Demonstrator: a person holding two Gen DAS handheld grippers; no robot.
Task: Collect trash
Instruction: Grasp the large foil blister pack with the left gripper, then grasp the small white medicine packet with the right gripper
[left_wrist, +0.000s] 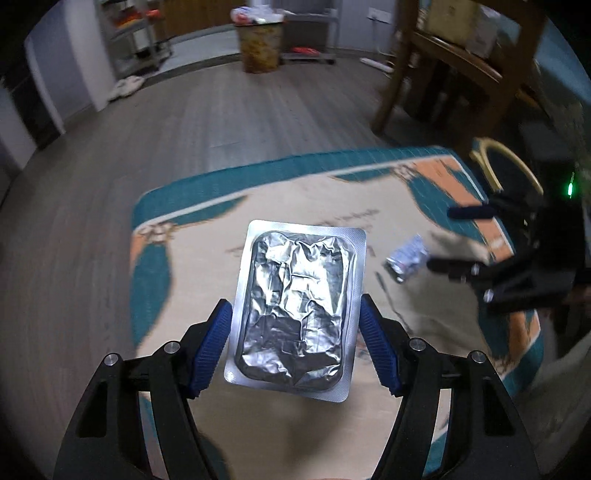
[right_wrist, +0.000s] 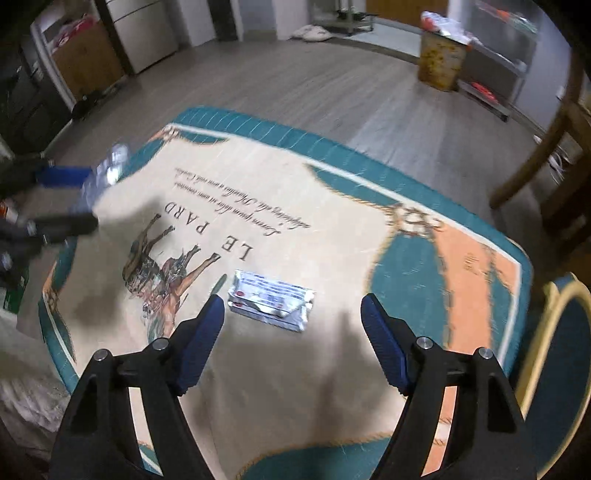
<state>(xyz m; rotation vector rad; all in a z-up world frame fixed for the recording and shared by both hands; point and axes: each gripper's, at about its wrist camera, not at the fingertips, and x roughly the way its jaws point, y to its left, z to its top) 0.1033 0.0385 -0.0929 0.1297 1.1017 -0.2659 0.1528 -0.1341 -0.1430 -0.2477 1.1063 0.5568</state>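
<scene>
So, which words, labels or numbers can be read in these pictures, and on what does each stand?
"LE PARD": on the rug, upside down in the right wrist view.
Script lines on the rug: too blurred to read.
Print on the wrapper: too small to read.
Foil pack in the left gripper: no text shows.

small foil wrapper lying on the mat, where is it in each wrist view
Left wrist view: the small foil wrapper lies right of centre on the mat, beside the right gripper, right of the blister pack held by the left gripper.
Right wrist view: it lies just below centre, ahead of the open right gripper.
Shared landmark: the yellow bin on the far floor.
</scene>
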